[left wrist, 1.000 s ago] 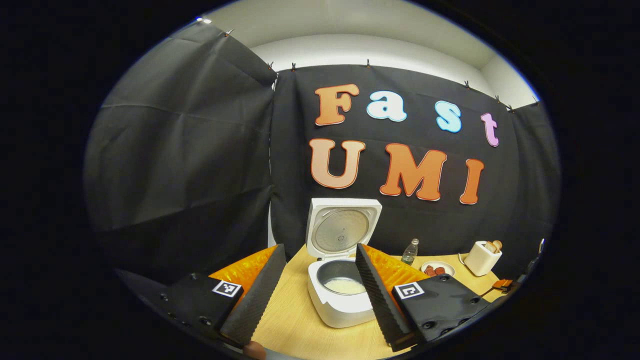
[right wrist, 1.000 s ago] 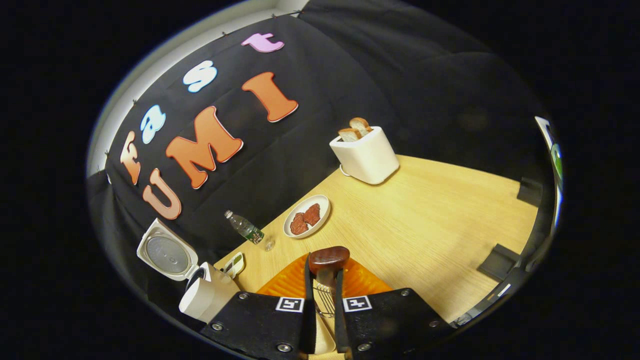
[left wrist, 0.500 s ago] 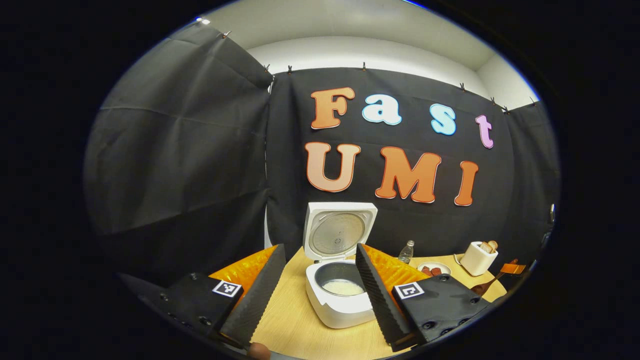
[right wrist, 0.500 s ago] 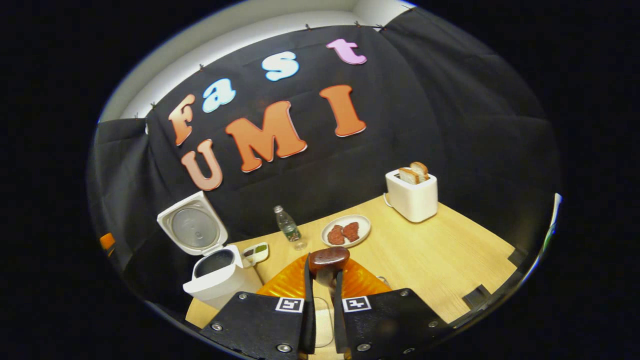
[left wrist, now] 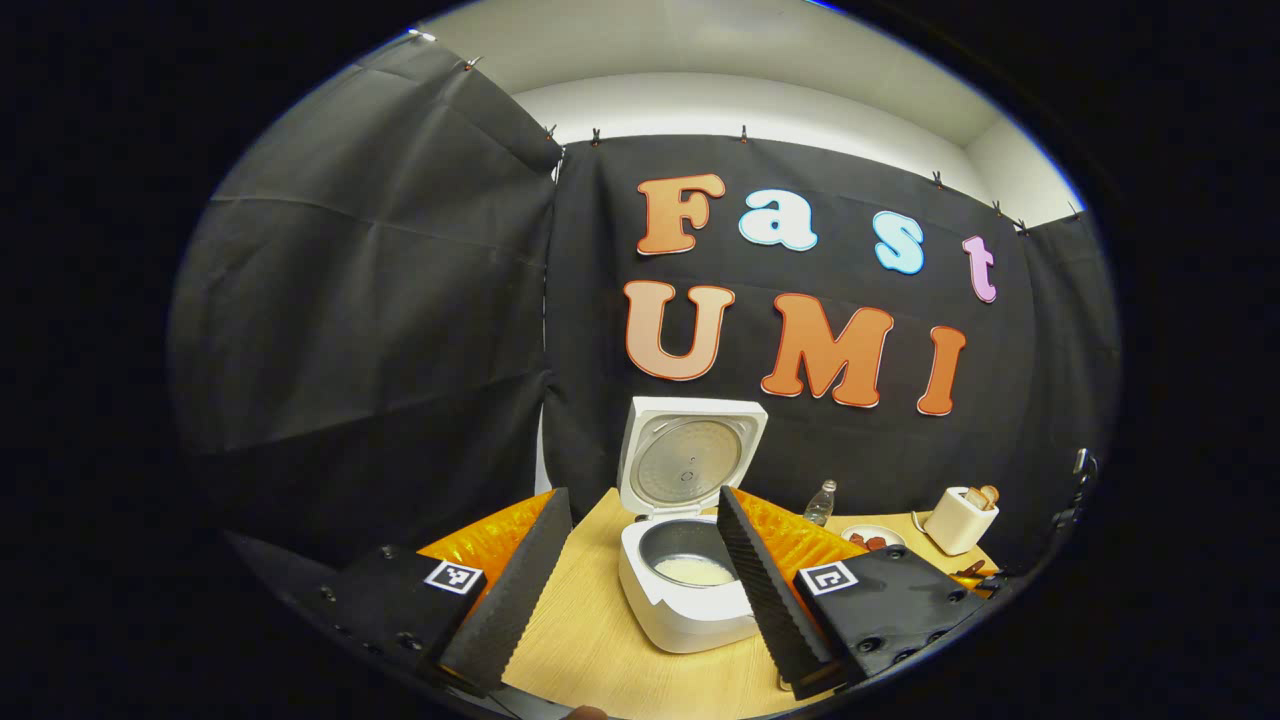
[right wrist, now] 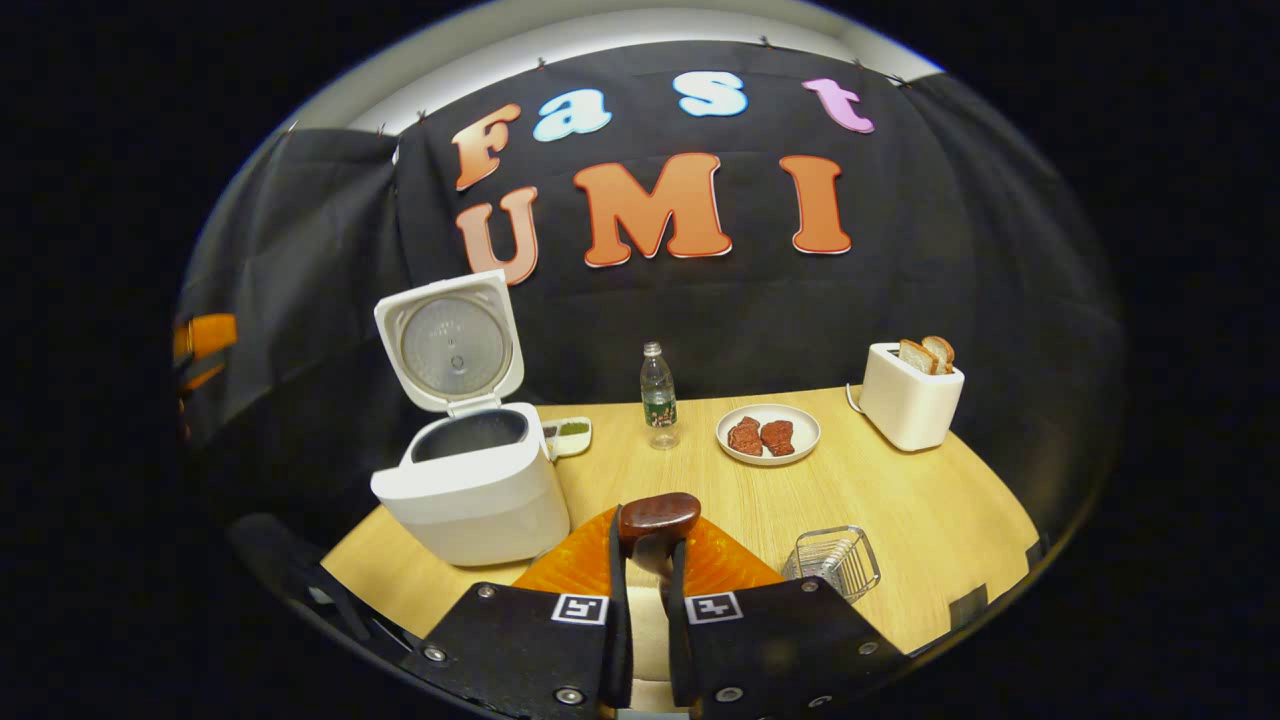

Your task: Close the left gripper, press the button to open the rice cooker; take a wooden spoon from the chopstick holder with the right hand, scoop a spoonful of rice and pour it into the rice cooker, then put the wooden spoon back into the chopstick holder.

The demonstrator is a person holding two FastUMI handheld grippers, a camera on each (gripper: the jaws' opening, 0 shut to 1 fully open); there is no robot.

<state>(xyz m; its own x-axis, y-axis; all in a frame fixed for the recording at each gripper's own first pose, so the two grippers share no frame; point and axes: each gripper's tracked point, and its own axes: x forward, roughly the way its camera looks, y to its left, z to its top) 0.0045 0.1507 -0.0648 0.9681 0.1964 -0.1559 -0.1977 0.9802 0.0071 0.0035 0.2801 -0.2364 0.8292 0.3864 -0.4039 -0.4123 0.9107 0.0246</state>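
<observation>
White and with its lid up, the cooker point(right wrist: 470, 480) stands at the near left of the table point(right wrist: 900, 500), so the button step is done. The left gripper point(left wrist: 640, 580) hovers in front of it with jaws wide apart and nothing between them; in the left gripper view there is pale rice in the pot, though I cannot judge whether the spoonful has gone in yet. The right gripper point(right wrist: 645, 590) has its jaws clamped on the spoon point(right wrist: 657, 512), whose dark bowl sticks out past the fingertips; I cannot tell whether it carries rice. The wire holder point(right wrist: 832, 562) sits near right, just beside that gripper. At the least, returning the spoon to the holder remains.
</observation>
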